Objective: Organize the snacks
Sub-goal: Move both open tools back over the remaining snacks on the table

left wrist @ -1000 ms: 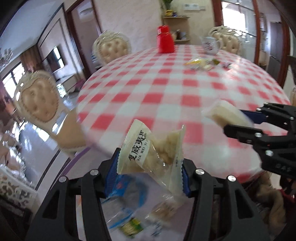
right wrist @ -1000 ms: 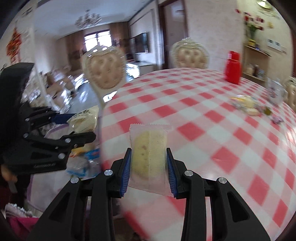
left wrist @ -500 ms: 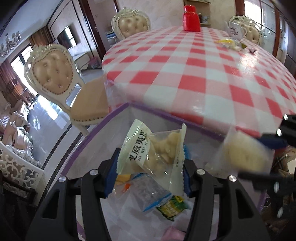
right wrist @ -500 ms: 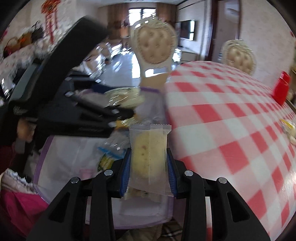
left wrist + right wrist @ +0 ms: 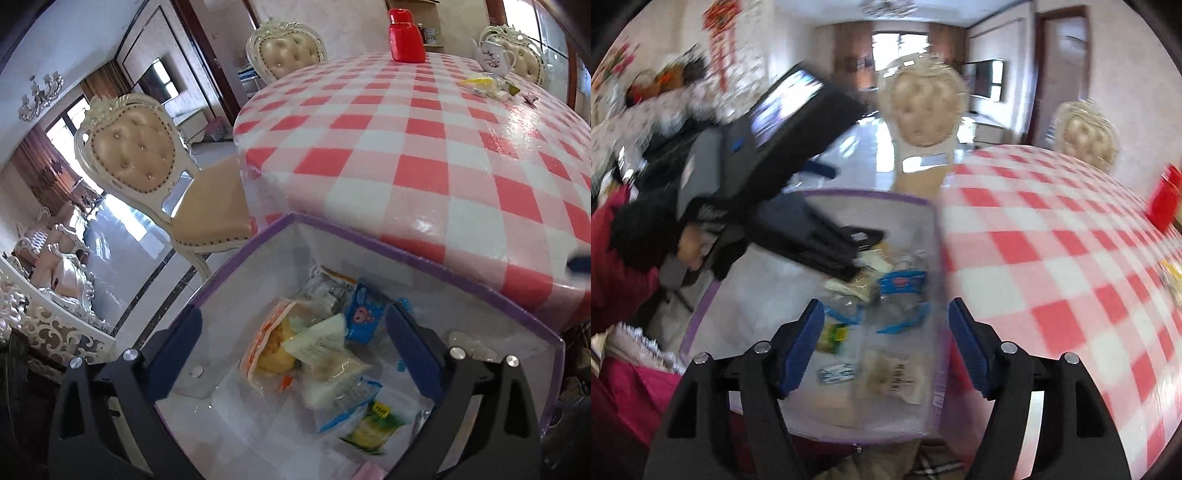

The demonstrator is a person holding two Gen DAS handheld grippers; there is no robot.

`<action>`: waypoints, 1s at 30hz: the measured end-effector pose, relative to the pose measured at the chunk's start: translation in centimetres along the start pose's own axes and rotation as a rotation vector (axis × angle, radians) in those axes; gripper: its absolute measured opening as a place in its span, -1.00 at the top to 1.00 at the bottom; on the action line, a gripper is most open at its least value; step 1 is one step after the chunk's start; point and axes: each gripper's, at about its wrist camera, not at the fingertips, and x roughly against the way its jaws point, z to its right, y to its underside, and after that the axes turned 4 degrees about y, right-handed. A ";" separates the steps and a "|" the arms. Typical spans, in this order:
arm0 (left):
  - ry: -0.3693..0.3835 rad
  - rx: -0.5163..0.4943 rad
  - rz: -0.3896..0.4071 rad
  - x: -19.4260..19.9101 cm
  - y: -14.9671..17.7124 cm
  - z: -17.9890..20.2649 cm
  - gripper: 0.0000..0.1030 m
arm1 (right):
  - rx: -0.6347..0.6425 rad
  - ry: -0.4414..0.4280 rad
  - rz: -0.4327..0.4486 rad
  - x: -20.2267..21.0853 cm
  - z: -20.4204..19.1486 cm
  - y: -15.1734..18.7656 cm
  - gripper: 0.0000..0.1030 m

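Observation:
A white box with a purple rim (image 5: 406,254) sits below the table edge and holds several snack packets. My left gripper (image 5: 291,334) is open and empty above it, over the green-and-white snack packet (image 5: 325,343) lying among the others. My right gripper (image 5: 884,334) is open and empty above the same box (image 5: 931,229). The pale cake packet (image 5: 892,376) lies in the box below it. The left gripper body (image 5: 798,236) shows in the right wrist view, reaching over the box.
A round table with a red-and-white checked cloth (image 5: 443,147) stands beyond the box. On its far side are more snack packets (image 5: 487,86), a red container (image 5: 404,35) and a teapot (image 5: 493,55). Cream padded chairs (image 5: 136,147) stand around it.
Both grippers have opened over the box. The green-and-white packet and the cake packet have dropped from the jaws into the box.

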 end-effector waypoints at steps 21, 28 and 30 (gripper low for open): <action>0.401 -0.139 0.073 -1.7 -15.3 20.3 -0.94 | -0.603 0.464 0.082 9.3 26.2 9.7 -0.68; 0.484 0.021 0.112 -8.0 -25.0 28.7 -0.94 | -0.777 0.605 0.019 10.5 37.6 13.3 -0.68; 0.491 0.078 0.112 -10.0 -27.3 30.3 -0.94 | -0.825 0.610 0.023 10.6 40.0 14.3 -0.68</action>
